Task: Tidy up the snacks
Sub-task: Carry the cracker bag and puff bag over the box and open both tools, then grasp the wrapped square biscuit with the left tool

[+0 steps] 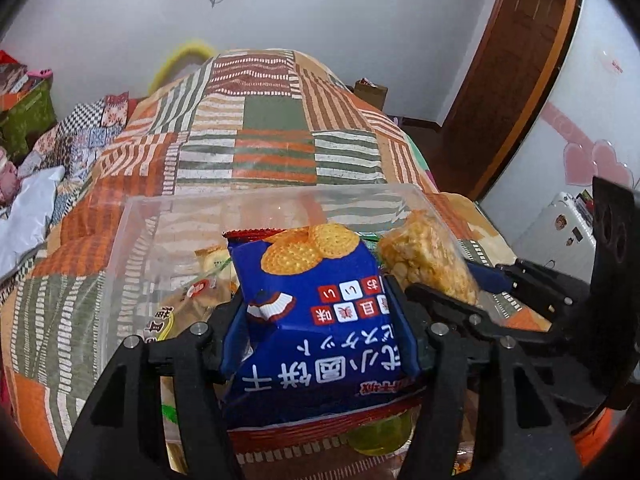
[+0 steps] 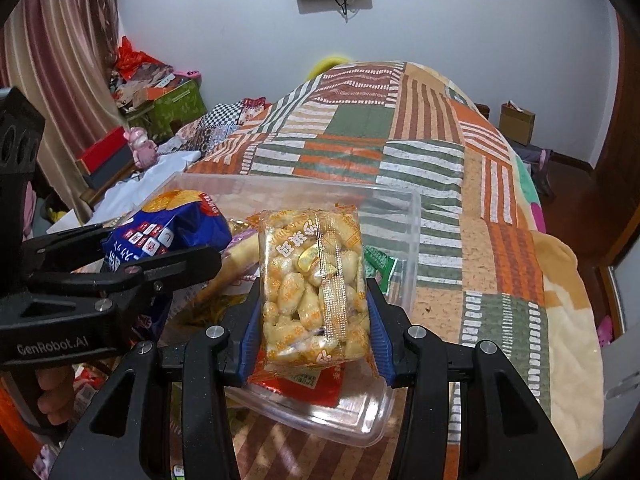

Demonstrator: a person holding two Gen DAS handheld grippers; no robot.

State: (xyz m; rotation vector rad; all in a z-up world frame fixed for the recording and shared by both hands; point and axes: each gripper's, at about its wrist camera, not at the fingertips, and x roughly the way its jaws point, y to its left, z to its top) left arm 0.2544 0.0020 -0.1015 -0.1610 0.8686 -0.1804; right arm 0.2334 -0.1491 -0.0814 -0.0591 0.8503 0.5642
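Note:
My left gripper [image 1: 318,320] is shut on a blue biscuit packet [image 1: 316,320] and holds it over the clear plastic box [image 1: 132,240] on the bed. The packet also shows in the right wrist view [image 2: 168,232], with the left gripper [image 2: 120,276] beside it. My right gripper [image 2: 314,320] is shut on a clear orange packet of puffed snacks [image 2: 312,280], held above the box's right end [image 2: 412,240]. That packet shows in the left wrist view [image 1: 424,256], with the right gripper [image 1: 480,292] behind it. Other snack packets [image 1: 200,288] lie in the box.
The box sits on a patchwork quilt [image 2: 400,152] covering the bed. Boxes and clutter [image 2: 152,96] stand at the left by a curtain. A brown paper bag [image 2: 516,120] stands at the far right. A white cabinet [image 1: 560,232] is to the right.

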